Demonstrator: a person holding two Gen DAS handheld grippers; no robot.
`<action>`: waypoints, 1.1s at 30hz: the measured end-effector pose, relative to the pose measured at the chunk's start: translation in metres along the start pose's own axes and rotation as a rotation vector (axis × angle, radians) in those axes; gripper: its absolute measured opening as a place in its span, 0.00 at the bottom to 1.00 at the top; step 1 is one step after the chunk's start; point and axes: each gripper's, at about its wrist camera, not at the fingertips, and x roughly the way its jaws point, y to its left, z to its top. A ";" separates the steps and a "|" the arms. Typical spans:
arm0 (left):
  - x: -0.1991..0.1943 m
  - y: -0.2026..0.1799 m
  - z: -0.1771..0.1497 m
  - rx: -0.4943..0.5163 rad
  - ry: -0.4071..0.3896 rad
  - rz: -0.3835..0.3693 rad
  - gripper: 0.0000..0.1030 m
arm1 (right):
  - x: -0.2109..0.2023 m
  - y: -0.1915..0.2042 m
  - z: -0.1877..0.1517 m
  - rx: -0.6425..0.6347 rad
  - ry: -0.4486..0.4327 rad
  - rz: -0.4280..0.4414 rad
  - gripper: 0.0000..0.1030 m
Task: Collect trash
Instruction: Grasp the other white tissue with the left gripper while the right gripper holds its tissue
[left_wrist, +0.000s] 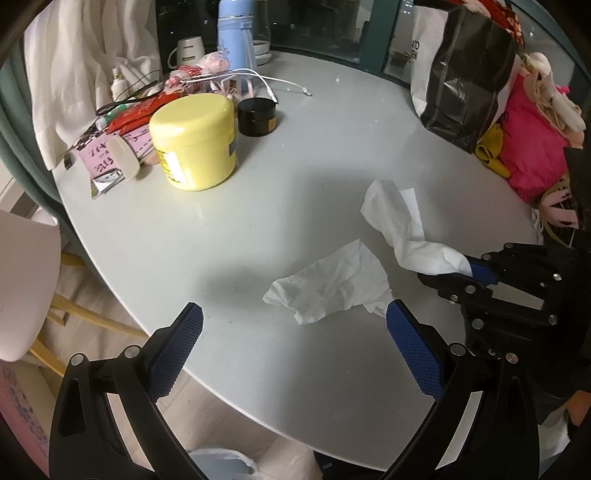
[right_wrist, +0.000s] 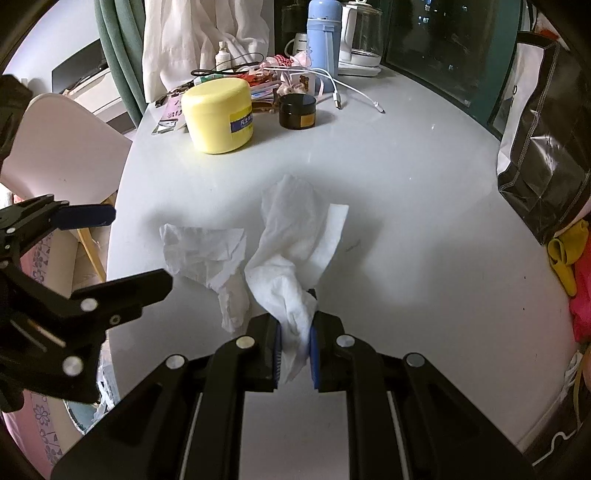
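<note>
1. Your right gripper (right_wrist: 295, 354) is clamped on one end of a white tissue (right_wrist: 291, 251); its blue pads pinch the crumpled end, and the rest of the sheet trails away toward 12 o'clock across the grey table (right_wrist: 406, 184).
2. In your left wrist view that same tissue (left_wrist: 399, 221) sits at about 3 o'clock of centre, with the right gripper (left_wrist: 469, 271) gripping its near end from the right.
3. Your left gripper (left_wrist: 293, 347) stands wide open with nothing between its blue pads (left_wrist: 177, 350). It hovers over the near edge of the table (left_wrist: 295, 155).
4. A second crumpled tissue (left_wrist: 332, 284) lies loose on the table at 12 o'clock from your left gripper, just beyond the pad tips. In the right wrist view this second tissue (right_wrist: 207, 254) lies at 9 o'clock of the held one, touching or overlapping it.
5. A yellow jar (left_wrist: 194, 140) stands at 10 o'clock in the left wrist view, with a small black jar (left_wrist: 257, 116) just beside it at its 2 o'clock.
6. A bin with a white liner (left_wrist: 221, 465) shows under the table edge at 6 o'clock in the left view.
7. A black and white bag (right_wrist: 535, 155) stands at 3 o'clock in the right view.
</note>
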 end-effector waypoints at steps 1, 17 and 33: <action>0.002 0.000 0.001 0.010 0.000 0.000 0.94 | 0.000 0.000 0.000 0.002 0.001 0.000 0.13; 0.033 -0.005 0.016 0.165 -0.014 -0.026 0.88 | 0.001 -0.005 0.000 0.034 -0.003 -0.009 0.13; 0.038 -0.012 0.004 0.166 0.015 -0.047 0.41 | -0.001 -0.003 0.002 0.040 -0.012 -0.010 0.13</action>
